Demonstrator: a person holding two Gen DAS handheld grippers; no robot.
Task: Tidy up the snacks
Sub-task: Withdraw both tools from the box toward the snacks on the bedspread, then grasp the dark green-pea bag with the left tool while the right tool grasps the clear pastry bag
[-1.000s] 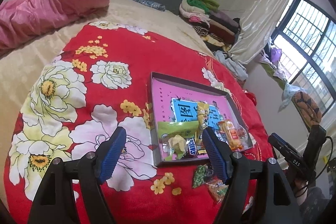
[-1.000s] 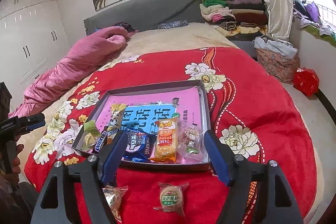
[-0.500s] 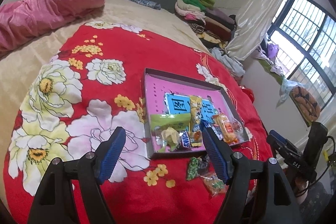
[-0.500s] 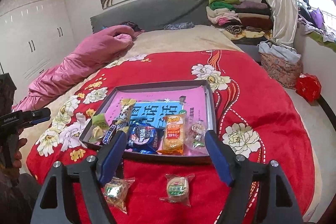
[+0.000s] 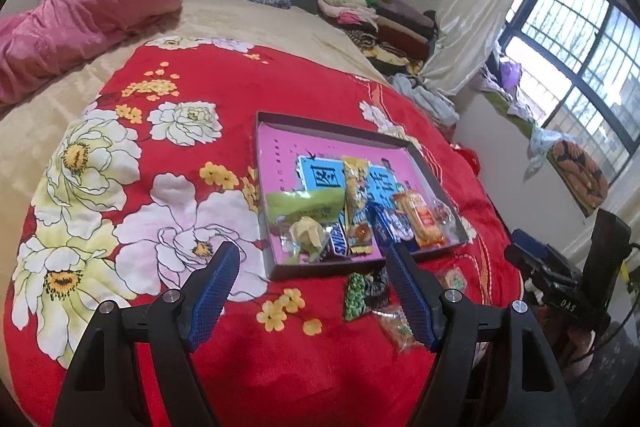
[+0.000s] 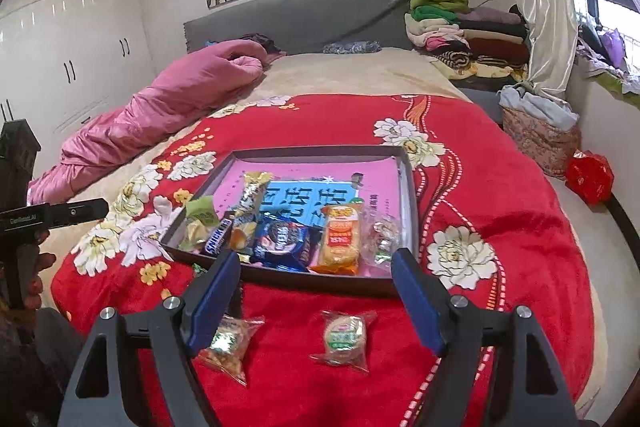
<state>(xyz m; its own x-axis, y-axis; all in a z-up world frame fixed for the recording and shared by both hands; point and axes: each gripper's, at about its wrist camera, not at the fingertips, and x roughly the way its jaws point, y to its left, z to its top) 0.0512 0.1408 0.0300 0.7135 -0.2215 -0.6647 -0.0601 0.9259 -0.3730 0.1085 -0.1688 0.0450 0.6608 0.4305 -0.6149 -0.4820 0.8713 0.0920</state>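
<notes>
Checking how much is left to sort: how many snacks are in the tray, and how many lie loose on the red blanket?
In the tray: 7
Loose on the red blanket: 3 (one partly hidden)
Total: 10

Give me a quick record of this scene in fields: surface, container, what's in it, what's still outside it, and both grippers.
surface: red floral blanket on a bed
container: shallow tray, pink lining
in tray: wrapped snacks along the near edge, including a blue cookie pack and an orange pack
outside tray: round green-label snack, clear nut packet, green pea packet
left gripper: open, empty
right gripper: open, empty
</notes>
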